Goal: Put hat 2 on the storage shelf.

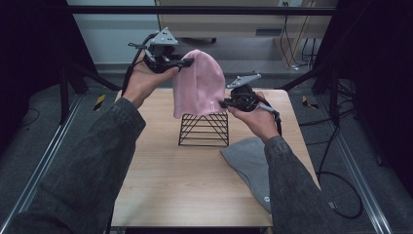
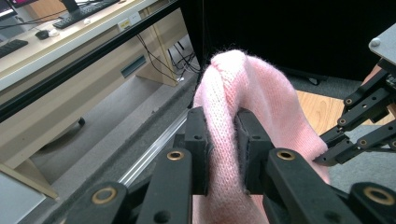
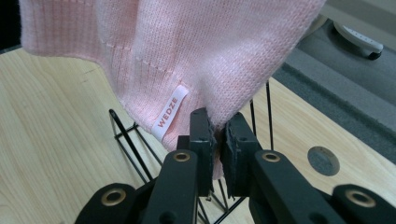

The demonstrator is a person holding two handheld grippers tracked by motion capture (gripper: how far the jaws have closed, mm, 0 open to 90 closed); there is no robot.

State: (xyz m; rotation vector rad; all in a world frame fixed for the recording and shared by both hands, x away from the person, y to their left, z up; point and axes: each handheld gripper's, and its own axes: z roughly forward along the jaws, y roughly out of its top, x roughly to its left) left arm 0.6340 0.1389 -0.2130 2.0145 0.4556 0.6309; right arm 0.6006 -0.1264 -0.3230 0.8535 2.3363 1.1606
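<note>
High view is showing the left gripper (image 1: 187,62) and right gripper (image 1: 222,103) both pinching the pink beanie (image 1: 198,85), hanging over the wire stand (image 1: 204,129), not yet seated.

Overhead, two close jaw-cams (shared beanie (image 1: 198,85))

A pale wood-grain worktop (image 1: 160,165) carries two things. A black wire stand (image 1: 204,129) sits a little past its middle, toward the far edge. A grey knitted cap (image 1: 249,165) lies flat near the right edge, reaching toward the near right corner.
</note>
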